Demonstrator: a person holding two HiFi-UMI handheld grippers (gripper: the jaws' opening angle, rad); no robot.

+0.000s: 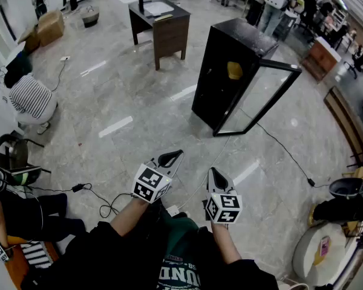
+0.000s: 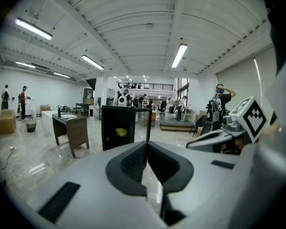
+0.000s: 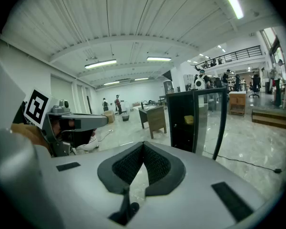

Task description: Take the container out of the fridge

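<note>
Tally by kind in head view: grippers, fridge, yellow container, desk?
Grippers: 2, left gripper and right gripper
Fridge: 1
Yellow container: 1
Desk: 1
Total: 5

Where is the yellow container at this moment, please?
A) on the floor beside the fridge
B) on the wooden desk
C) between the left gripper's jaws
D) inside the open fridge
D: the yellow container sits inside the black fridge, whose glass door stands open, while the left gripper and right gripper are shut, empty and well short of it.
</note>
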